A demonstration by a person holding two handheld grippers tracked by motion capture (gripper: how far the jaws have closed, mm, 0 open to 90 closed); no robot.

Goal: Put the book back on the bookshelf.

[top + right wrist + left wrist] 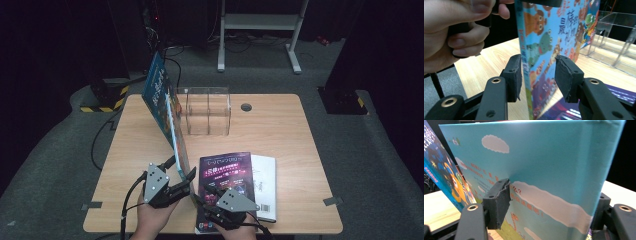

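Observation:
A large blue picture book (pixel 165 107) stands on its lower edge on the wooden table (pixel 280 125), leaning left. My left gripper (pixel 182 167) is shut on the book's near end. In the left gripper view its jaws (pixel 551 202) straddle the teal cloud-printed face (pixel 536 157), and the left pad (pixel 499 202) presses on it. My right gripper (pixel 202 196) is beside it, low at the book's near corner. In the right gripper view it (pixel 537 75) stands open, one pad on each side of the book (pixel 549 37), with a gap at the right pad.
A purple book (pixel 225 172) lies flat near the front edge, overlapping a white book (pixel 265 185). A clear acrylic divider box (pixel 207 110) stands behind the upright book. A cable grommet (pixel 246 106) is at the back. The hand (pixel 456 32) holding the left gripper is close.

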